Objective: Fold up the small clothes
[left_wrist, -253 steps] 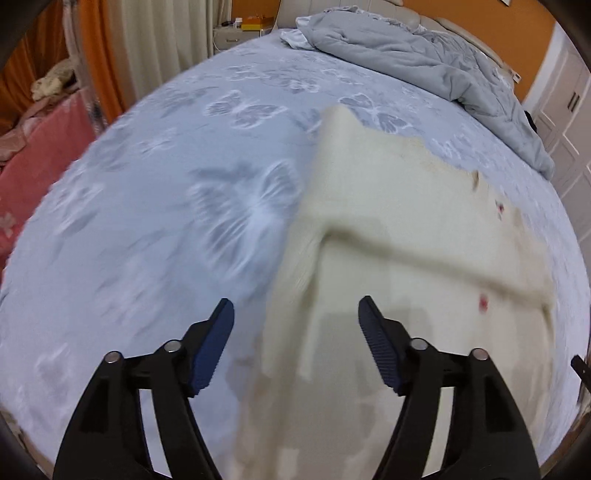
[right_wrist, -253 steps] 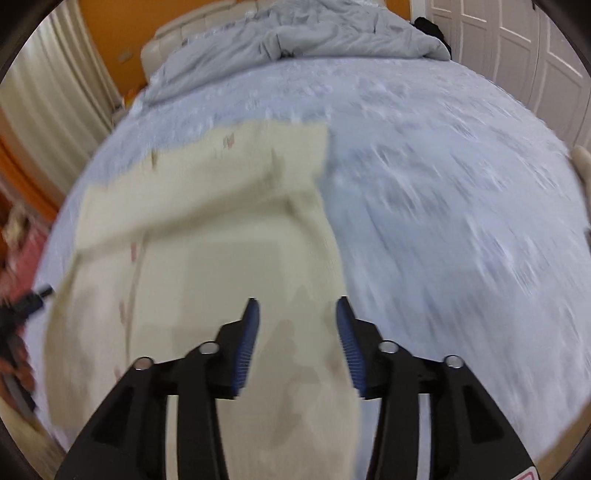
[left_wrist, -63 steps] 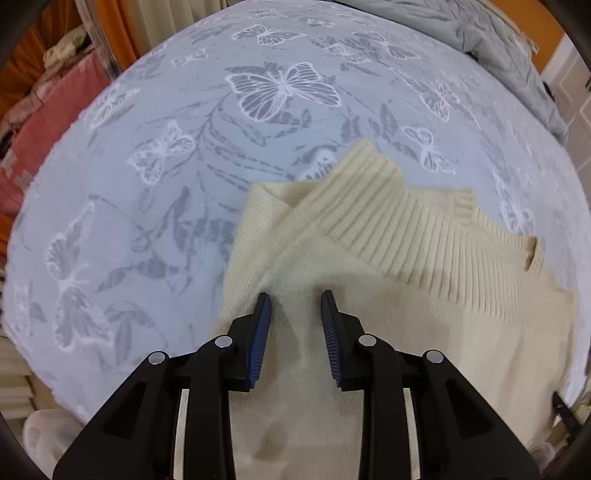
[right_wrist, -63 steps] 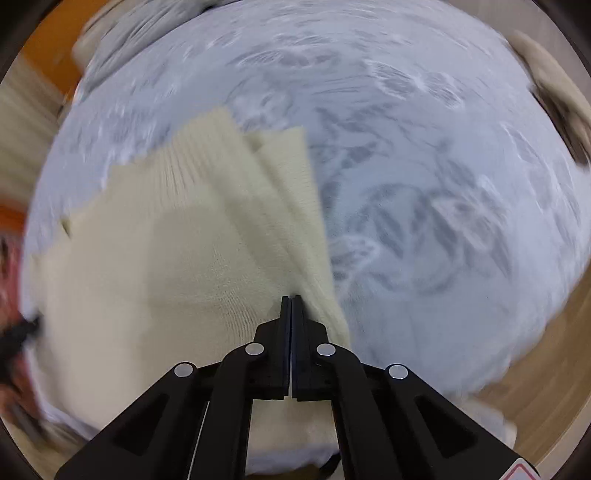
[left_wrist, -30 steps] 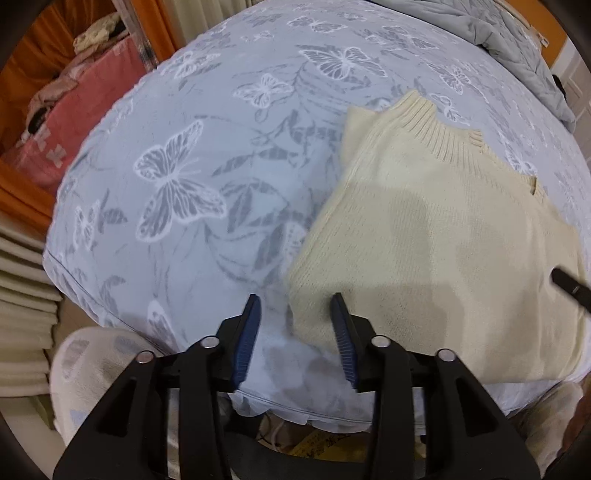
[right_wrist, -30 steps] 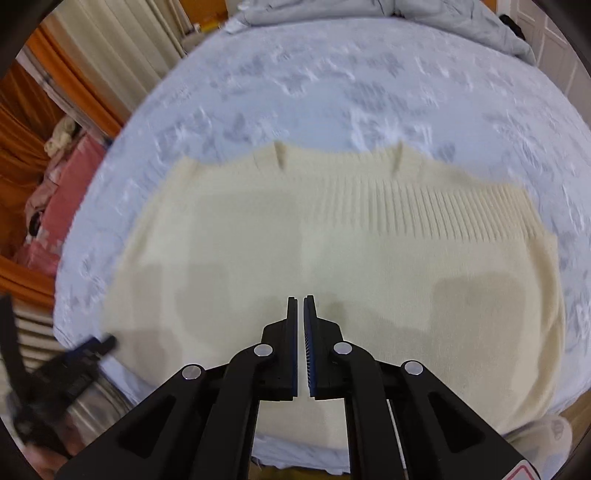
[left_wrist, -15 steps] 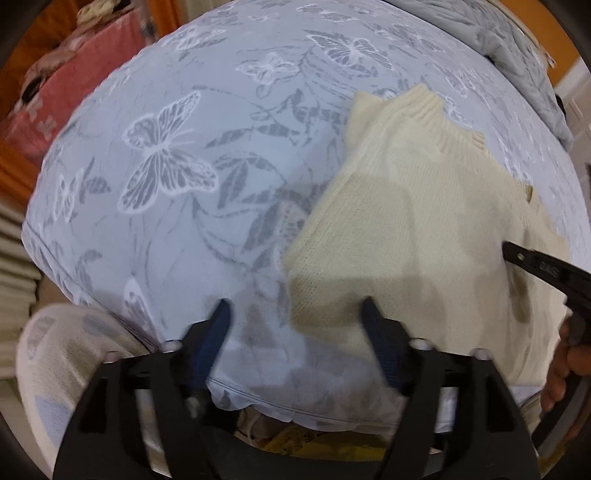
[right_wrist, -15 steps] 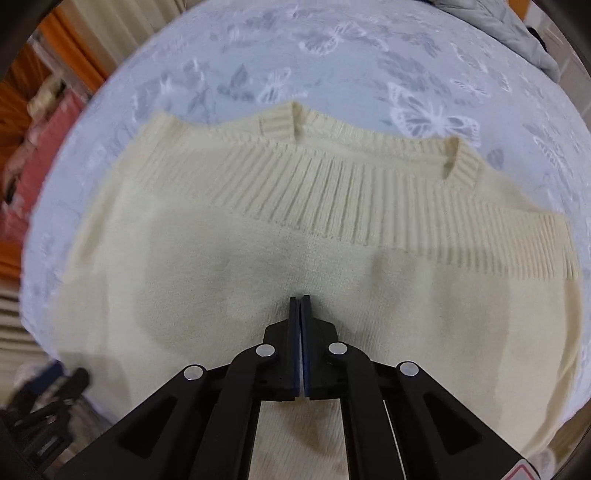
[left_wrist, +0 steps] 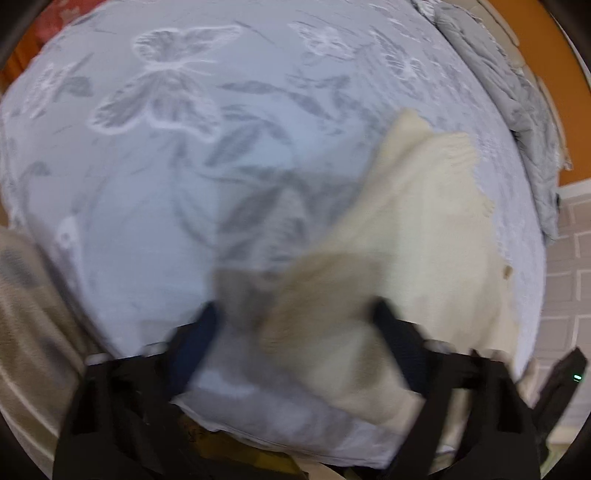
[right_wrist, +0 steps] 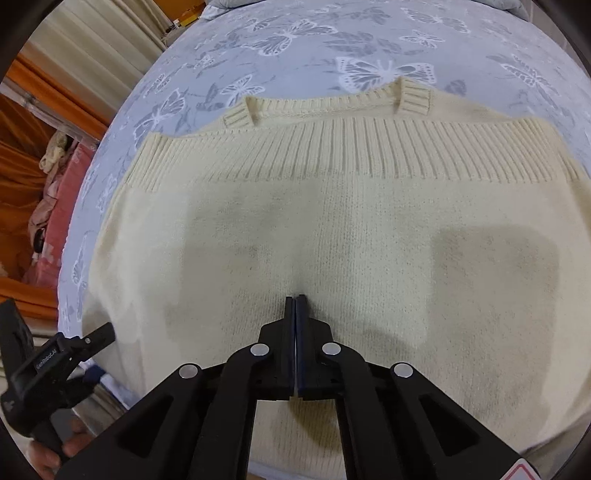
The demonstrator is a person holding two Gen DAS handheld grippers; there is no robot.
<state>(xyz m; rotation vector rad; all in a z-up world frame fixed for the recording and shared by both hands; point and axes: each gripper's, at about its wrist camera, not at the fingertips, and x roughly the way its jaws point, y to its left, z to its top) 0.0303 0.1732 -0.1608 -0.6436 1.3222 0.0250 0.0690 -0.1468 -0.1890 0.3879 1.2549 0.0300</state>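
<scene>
- Cream knit sweater [right_wrist: 369,229] lies folded flat on the butterfly-print bedsheet [right_wrist: 295,33], near the edge of the bed closest to me, with its ribbed band [right_wrist: 351,151] across the far side.
- Two small ribbed tabs stick up along that far edge, one toward the left and one toward the right.
- My right gripper [right_wrist: 295,306] points down at the middle of the sweater, its jaws pressed together with no fabric between them; whether the tips touch the knit I cannot tell.
- My left gripper [left_wrist: 295,314] is at the sweater's near left corner [left_wrist: 332,295], its jaws apart and closing, with that corner between them; this view is blurred, so I cannot tell if the pads [left_wrist: 199,332] press the fabric.
- In the right wrist view, my left gripper shows at the lower left, just beside the sweater's edge, with my fingers [right_wrist: 44,458] around its handle.
- A grey quilt [left_wrist: 517,92] is bunched at the far side of the bed.
</scene>
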